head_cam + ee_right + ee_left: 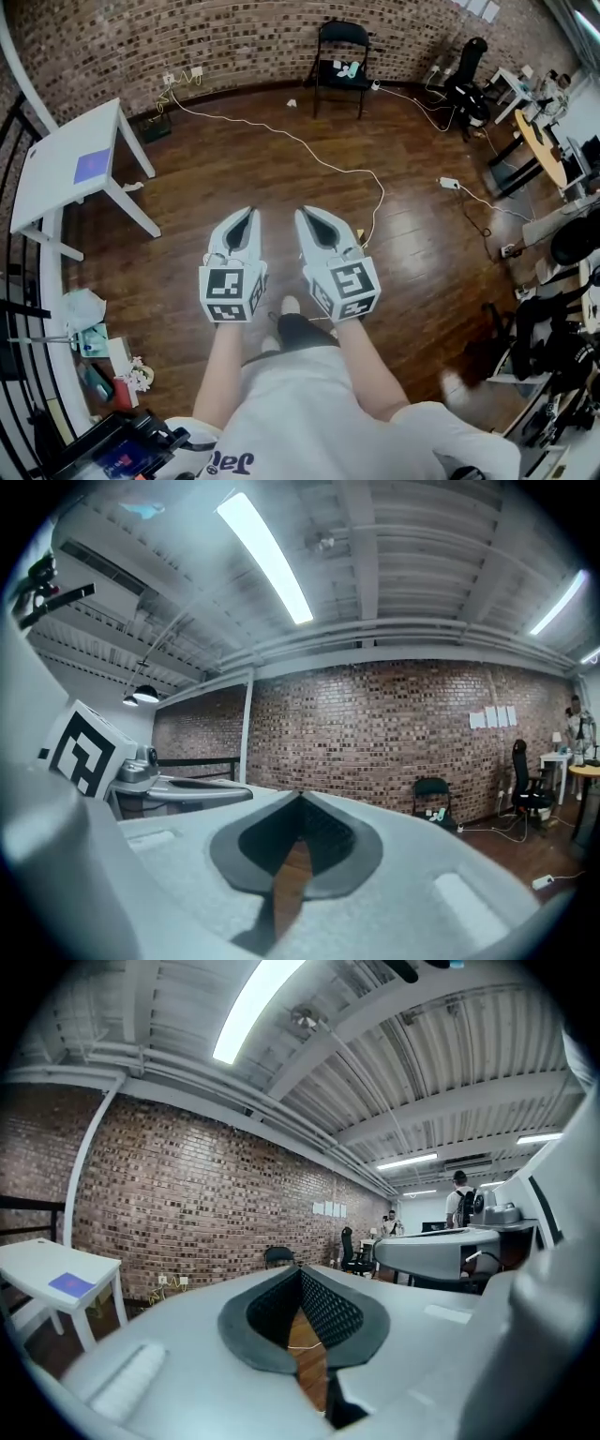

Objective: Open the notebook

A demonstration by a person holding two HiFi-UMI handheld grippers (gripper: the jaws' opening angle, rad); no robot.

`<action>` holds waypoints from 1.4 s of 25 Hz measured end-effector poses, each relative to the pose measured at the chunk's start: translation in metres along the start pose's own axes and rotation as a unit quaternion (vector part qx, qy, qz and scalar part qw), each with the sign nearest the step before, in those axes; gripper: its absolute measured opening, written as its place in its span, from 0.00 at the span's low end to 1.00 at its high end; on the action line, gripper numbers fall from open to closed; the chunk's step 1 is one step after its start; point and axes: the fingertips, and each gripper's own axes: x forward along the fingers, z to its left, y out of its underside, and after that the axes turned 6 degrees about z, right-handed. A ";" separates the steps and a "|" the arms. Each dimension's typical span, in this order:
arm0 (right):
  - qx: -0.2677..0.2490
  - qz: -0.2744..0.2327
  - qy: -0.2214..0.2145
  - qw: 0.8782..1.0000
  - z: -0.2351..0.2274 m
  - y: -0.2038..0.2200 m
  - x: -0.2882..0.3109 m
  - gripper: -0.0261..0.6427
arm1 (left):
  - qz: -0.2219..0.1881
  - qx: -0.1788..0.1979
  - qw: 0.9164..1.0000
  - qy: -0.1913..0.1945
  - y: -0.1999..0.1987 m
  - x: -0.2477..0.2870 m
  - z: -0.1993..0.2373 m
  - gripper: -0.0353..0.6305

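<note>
Left gripper (249, 216) and right gripper (304, 216) clench empty (blue patch (92, 167) on white table (54, 180) too small to identify).

Long white fluorescent ceiling tubes (255, 1009) light the room brightly and evenly. The glossy dark wooden floor (281, 178) shows pale glare. Every view bows strongly toward black corners. Up close, the white shell of the right gripper (300, 797) is blurred.

A white table (56, 178) stands well off to the left of the fingertips (249, 217). Far ahead of them, a black folding chair (342, 56) sits against the brick wall (234, 37). A white cable (300, 141) snakes over the wood floor (216, 173) ahead and curls down just right of the fingertips. A power strip (448, 183) lies farther right.
</note>
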 end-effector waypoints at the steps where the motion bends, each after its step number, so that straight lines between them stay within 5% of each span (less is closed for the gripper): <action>1: 0.001 0.000 0.002 1.000 -0.005 0.001 0.002 0.02 | 0.000 0.002 1.000 0.003 -0.001 0.006 -0.002 0.08; 10: 0.020 -0.018 0.008 1.000 -0.071 0.006 0.056 0.02 | -0.009 0.026 1.000 0.011 -0.011 0.089 0.004 0.08; 16: 0.022 -0.034 0.034 0.999 -0.156 -0.024 0.091 0.02 | -0.033 0.040 0.998 0.037 -0.051 0.175 -0.013 0.08; 22: 0.018 -0.026 0.046 0.998 -0.240 -0.018 0.113 0.02 | -0.027 0.047 0.996 0.069 -0.054 0.269 -0.052 0.08; 28: 0.038 -0.027 0.057 0.997 -0.282 -0.038 0.107 0.02 | -0.014 0.063 0.994 0.090 -0.072 0.295 -0.088 0.08; 35: 0.051 -0.017 0.057 0.997 -0.327 -0.013 0.143 0.02 | 0.005 0.058 0.994 0.095 -0.052 0.365 -0.086 0.08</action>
